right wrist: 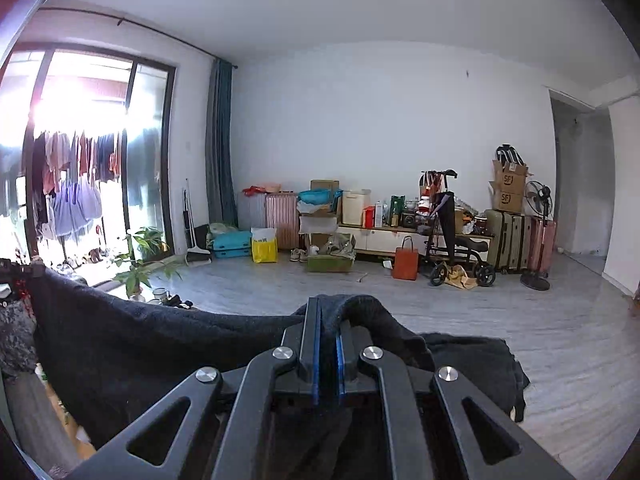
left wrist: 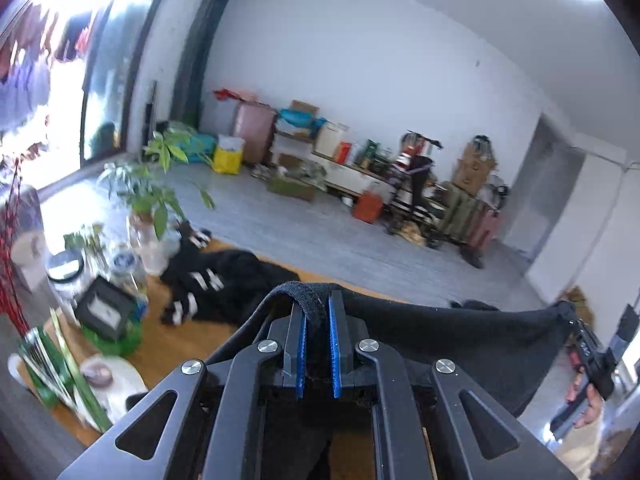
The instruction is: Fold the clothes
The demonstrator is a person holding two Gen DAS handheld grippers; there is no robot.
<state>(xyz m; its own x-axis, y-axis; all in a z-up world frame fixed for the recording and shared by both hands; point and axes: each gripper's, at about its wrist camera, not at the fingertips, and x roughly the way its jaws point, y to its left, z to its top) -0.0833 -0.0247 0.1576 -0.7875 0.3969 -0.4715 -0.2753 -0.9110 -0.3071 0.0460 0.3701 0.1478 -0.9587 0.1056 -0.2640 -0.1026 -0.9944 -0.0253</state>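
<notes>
A black knit garment (left wrist: 460,340) hangs stretched in the air between my two grippers. In the left wrist view my left gripper (left wrist: 317,304) is shut on one rolled edge of it, blue pads (left wrist: 334,344) pressed on the fabric. The cloth runs right to my right gripper (left wrist: 572,320), which a hand (left wrist: 590,404) holds. In the right wrist view my right gripper (right wrist: 328,312) is shut on the other corner of the garment (right wrist: 140,340), which sags leftward to the left gripper (right wrist: 20,270). A second black garment with white stripes (left wrist: 224,284) lies crumpled on the wooden table (left wrist: 180,344).
Potted plants (left wrist: 156,192), glass jars (left wrist: 120,264), a black box (left wrist: 105,308) and a white plate (left wrist: 120,380) crowd the table's left side. Across the grey floor, suitcases (right wrist: 512,236), boxes, a scooter (right wrist: 452,240) and a standing fan (right wrist: 538,236) line the far wall.
</notes>
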